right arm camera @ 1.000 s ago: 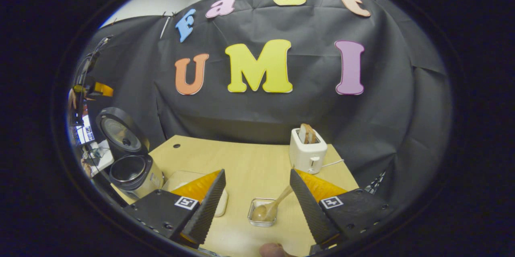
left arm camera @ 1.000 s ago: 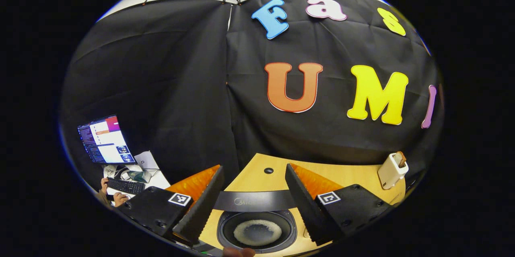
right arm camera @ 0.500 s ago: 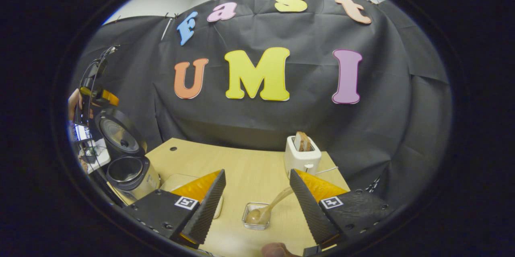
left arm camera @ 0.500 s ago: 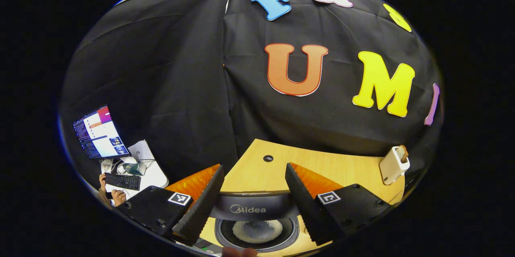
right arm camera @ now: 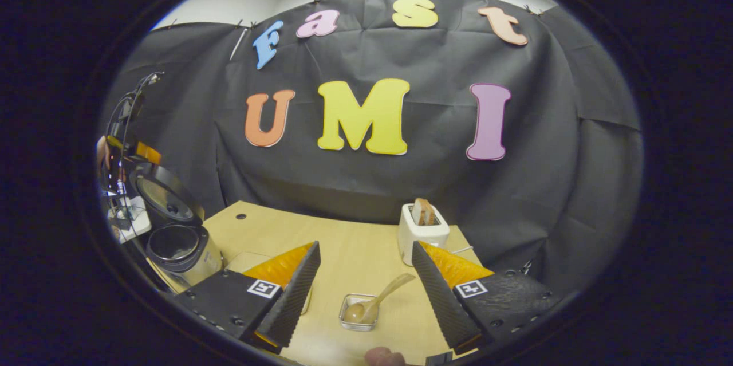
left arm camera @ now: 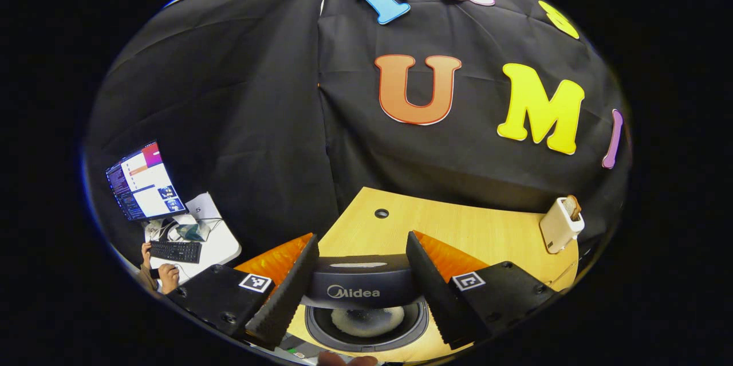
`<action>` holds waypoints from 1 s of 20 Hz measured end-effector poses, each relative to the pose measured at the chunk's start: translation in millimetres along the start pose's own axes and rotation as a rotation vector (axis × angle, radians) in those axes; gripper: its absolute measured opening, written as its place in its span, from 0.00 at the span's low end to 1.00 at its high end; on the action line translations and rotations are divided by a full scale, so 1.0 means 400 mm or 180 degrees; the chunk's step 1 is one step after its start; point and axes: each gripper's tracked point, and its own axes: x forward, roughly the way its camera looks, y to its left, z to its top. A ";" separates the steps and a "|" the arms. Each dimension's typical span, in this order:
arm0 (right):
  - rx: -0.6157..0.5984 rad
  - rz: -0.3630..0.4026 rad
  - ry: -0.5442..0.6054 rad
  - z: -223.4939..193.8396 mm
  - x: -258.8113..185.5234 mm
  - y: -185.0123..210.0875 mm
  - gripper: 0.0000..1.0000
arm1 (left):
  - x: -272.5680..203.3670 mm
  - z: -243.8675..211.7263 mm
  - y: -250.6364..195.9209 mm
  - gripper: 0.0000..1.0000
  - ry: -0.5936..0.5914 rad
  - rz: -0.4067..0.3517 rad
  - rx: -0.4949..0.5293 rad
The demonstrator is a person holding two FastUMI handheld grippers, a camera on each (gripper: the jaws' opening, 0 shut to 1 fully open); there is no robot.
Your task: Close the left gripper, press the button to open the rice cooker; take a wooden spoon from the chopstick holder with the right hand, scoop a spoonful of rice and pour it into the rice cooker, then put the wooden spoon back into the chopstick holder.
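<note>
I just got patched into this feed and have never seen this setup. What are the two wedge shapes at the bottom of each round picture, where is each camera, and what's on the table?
There is no robot arm: a person holds a two-finger gripper in each hand, and a camera rides on each. The wedges are that gripper's own fingers. In the left gripper view, the left gripper is open above the rice cooker, whose lid is up, with rice in the pot. In the right gripper view, the right gripper is open and holds nothing; ahead on the wooden table a wooden spoon rests in a small clear container. Behind stands a white toaster with bread in it.
</note>
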 end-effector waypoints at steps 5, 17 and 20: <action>0.0034 0.0007 -0.0073 0.025 -0.004 0.004 0.95 | -0.055 -0.108 -0.007 0.98 0.0059 -0.0013 -0.0048; -0.0160 0.0030 0.0029 0.004 -0.002 0.035 0.95 | -0.067 -0.349 -0.024 0.99 0.0239 -0.0037 -0.0215; -0.0163 0.0059 0.0053 0.003 0.002 0.051 0.96 | -0.062 -0.378 -0.029 0.98 0.0284 -0.0061 -0.0220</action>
